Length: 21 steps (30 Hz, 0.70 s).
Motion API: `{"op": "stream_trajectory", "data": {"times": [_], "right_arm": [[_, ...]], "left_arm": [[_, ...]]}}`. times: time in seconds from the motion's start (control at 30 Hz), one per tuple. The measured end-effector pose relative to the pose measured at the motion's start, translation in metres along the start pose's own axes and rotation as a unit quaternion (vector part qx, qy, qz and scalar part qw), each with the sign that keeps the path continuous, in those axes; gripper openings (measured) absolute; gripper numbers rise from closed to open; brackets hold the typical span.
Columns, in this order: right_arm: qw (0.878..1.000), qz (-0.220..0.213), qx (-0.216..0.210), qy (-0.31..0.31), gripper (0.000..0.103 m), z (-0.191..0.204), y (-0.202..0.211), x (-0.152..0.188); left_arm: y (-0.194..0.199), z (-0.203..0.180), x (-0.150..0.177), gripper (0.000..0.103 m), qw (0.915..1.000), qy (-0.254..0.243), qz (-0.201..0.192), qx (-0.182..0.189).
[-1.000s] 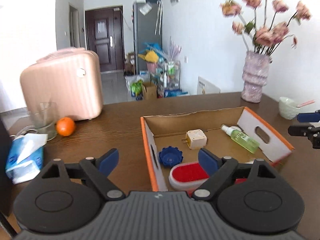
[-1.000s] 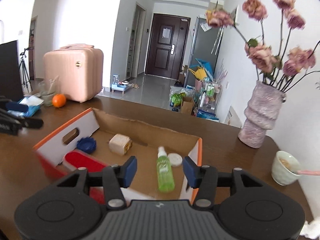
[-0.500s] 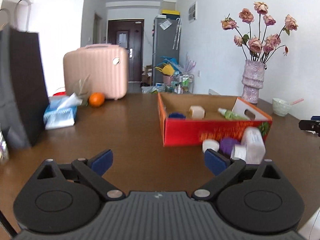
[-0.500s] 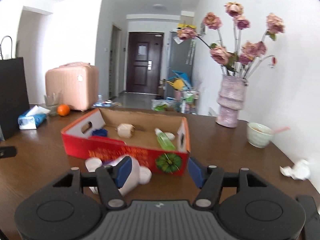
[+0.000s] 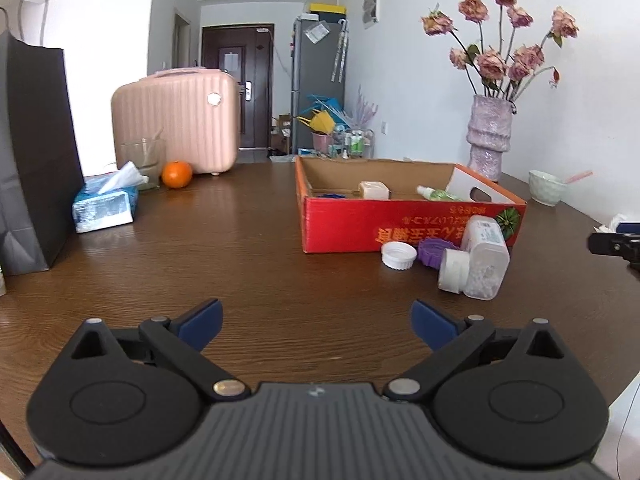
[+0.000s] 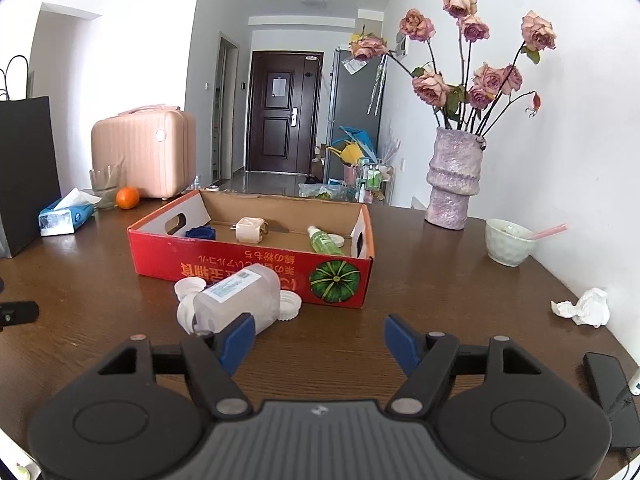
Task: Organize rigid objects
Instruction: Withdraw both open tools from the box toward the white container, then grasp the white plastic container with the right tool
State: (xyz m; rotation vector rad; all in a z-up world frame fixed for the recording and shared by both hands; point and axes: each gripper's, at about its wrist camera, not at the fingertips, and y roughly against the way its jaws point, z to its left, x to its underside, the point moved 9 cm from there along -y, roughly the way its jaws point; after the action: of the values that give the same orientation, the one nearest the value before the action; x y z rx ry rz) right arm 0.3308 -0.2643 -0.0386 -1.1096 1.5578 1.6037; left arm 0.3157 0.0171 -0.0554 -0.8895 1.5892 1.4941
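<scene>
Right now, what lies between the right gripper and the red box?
In the right wrist view, the clear plastic jar lies on its side with white lids around it, between the right gripper and the red box.

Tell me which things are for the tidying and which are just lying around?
For the tidying: box, plastic jar, white lids, purple lid, green bottle.

Just lying around: suitcase, orange, tissues, vase, bowl, crumpled paper.

I see a glossy brown wood-grain table [image 5: 248, 264] under a printed red cardboard box [image 5: 360, 224] with raw brown inner walls. The jar [image 6: 240, 300] at lower centre looks like cloudy smooth plastic; my fingers [image 6: 236, 338] are matt black with blue pads.
</scene>
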Motion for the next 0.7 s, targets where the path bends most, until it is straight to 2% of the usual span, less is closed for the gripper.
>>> {"op": "stream_trajectory", "data": {"times": [0.27,0.4,0.5,0.7], "right_arm": [[0.999,0.024,-0.023,0.000,0.072,0.020,-0.032,0.007],[0.999,0.027,-0.031,0.001,0.072,0.028,-0.046,0.004],[0.999,0.023,-0.038,-0.003,0.072,0.029,-0.055,0.001],[0.998,0.026,-0.054,-0.032,0.072,0.023,-0.078,-0.002]], "left_arm": [[-0.029,-0.012,-0.008,0.103,0.9998,-0.010,0.011,0.013],[-0.046,-0.022,-0.018,0.103,0.9994,-0.007,0.011,0.033],[-0.063,-0.037,-0.023,0.103,0.9983,-0.010,0.021,0.054],[-0.096,-0.076,-0.028,0.103,0.9946,-0.049,0.026,0.087]]}}
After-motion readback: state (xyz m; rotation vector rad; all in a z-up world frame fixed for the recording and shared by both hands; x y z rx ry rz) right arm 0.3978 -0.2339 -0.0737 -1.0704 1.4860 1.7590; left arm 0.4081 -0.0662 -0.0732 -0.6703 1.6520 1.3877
